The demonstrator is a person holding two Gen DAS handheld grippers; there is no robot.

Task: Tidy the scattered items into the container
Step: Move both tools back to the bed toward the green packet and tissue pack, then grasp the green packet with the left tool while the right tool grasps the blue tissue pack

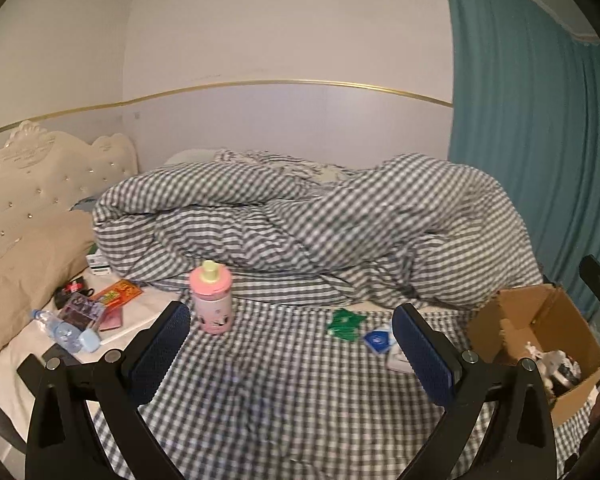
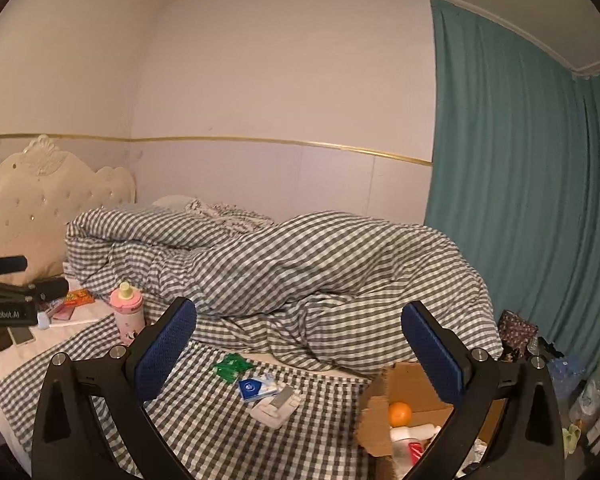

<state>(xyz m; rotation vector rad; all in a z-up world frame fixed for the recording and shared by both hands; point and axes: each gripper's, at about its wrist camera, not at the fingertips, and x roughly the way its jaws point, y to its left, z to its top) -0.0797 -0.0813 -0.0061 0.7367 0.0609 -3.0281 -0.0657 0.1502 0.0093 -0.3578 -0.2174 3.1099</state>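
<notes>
On the checked bedsheet (image 2: 204,420), left of the cardboard box (image 1: 540,332), your loose items lie: a pink bottle (image 1: 211,298) upright well to the box's left, a green packet (image 1: 344,322) and a blue-and-white packet (image 2: 256,388) nearer the box, and a flat white piece (image 2: 276,404) nearest it. Both the left gripper (image 1: 292,354) and the right gripper (image 2: 300,348) are spread wide and carry nothing.

The bottle looks like rigid plastic, probably smooth; take it across the body below the cap, since it may topple on soft bedding. The packets look light and floppy, lying flat, so you would likely need to pinch an edge and may catch the sheet with it.

Already in the box are an orange (image 2: 400,414) and other things, and its flaps stand up, so come in from above. Behind the items the bunched duvet (image 1: 300,220) rises, limiting room beyond the box; the sheet in front is open. Further left of the box, past the bottle, more clutter sits by the pillow (image 1: 28,276).
</notes>
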